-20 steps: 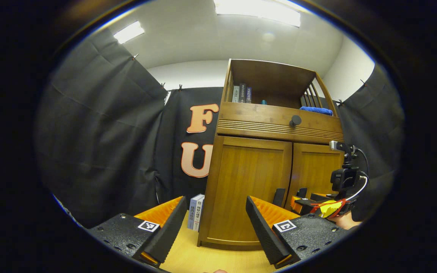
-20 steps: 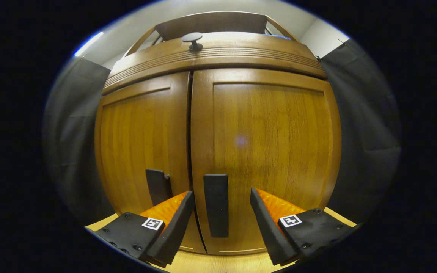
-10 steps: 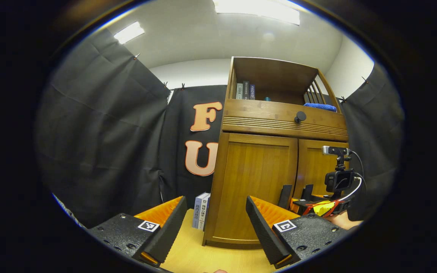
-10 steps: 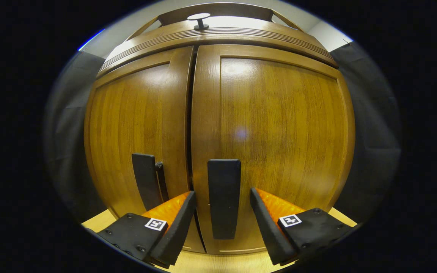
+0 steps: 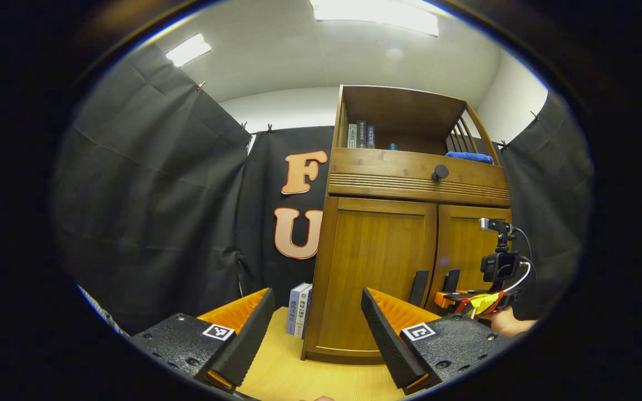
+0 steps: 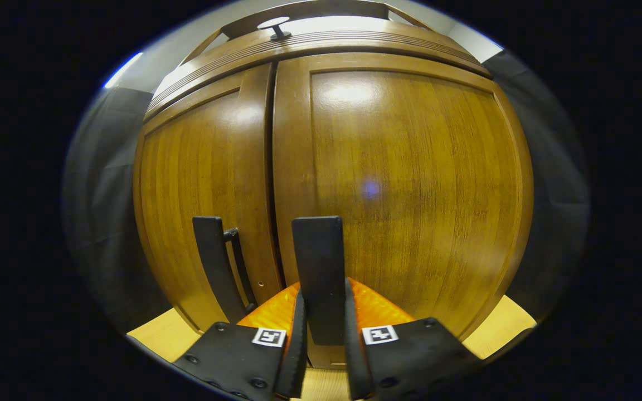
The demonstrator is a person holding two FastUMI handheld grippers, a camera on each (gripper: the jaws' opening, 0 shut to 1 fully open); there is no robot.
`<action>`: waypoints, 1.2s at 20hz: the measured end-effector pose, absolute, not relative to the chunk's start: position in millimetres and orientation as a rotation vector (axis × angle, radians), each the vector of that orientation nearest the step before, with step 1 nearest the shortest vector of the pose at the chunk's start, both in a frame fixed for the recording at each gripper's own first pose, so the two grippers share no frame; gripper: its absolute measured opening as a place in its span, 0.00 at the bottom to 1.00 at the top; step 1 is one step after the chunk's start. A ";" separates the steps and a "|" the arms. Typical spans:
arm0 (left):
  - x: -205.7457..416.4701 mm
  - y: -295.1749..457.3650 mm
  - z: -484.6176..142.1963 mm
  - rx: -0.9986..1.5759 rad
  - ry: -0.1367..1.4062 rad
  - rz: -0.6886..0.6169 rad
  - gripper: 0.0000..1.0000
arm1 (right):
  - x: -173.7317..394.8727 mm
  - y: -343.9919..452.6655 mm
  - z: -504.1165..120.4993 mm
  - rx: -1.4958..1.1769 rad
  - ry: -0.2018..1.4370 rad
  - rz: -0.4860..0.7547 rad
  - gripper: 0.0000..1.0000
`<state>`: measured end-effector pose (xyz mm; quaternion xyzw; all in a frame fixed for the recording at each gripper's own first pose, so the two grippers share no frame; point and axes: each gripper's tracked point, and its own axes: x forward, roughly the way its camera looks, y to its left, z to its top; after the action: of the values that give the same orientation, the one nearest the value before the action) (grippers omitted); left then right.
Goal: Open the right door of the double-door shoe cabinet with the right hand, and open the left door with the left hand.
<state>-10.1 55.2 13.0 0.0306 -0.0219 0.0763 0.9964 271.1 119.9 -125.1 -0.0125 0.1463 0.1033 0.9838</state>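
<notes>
The wooden shoe cabinet (image 5: 377, 328) stands on a light wood surface with both doors closed. In the right gripper view, my right gripper (image 6: 322, 303) is shut on the black vertical handle (image 6: 317, 262) of the right door (image 6: 410, 184). The left door (image 6: 198, 184) carries its own black handle (image 6: 214, 267), free of any grip. In the left gripper view, my left gripper (image 5: 317, 298) is open and holds nothing, well short of the left door (image 5: 379, 262) and its handle (image 5: 418, 287). Farther off there, the right gripper (image 5: 457, 296) sits at the right handle (image 5: 452, 278), held by a hand (image 5: 504, 322).
A drawer with a round black knob (image 5: 439, 171) runs above the doors. The open shelf on top holds books (image 5: 360, 133) and a blue cloth (image 5: 468, 157). Two books (image 5: 298, 309) stand against the cabinet's left side. Black cloth walls surround the wood surface (image 5: 282, 373).
My right gripper moved in to the right door and shut on its handle. The left gripper drifted slightly, so the cabinet sits a little more to the right in its view.
</notes>
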 end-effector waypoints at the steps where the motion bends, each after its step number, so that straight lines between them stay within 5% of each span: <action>1: -12.2 54.8 14.4 0.064 -0.045 0.153 0.98 | 271.4 118.8 -124.5 -0.038 0.295 0.204 0.31; 5: -21.3 54.4 20.7 0.073 -0.054 0.154 0.98 | 263.5 117.6 -118.4 -0.056 0.288 0.196 0.31; 6: -23.8 53.1 21.9 0.068 -0.054 0.150 0.91 | 260.0 117.1 -116.3 -0.051 0.291 0.203 0.40; 9: -28.0 45.5 18.1 0.058 -0.044 0.127 0.94 | 239.3 111.0 -108.5 -0.057 0.286 0.221 0.31; 24: -22.6 0.0 -1.3 0.036 -0.003 0.024 0.94 | 115.6 8.6 -74.0 -0.064 0.244 0.165 0.39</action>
<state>-22.6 0.0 -1.3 0.0181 -0.0014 0.0121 0.9998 115.6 8.6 -74.0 -0.0317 0.1217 0.0819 0.9887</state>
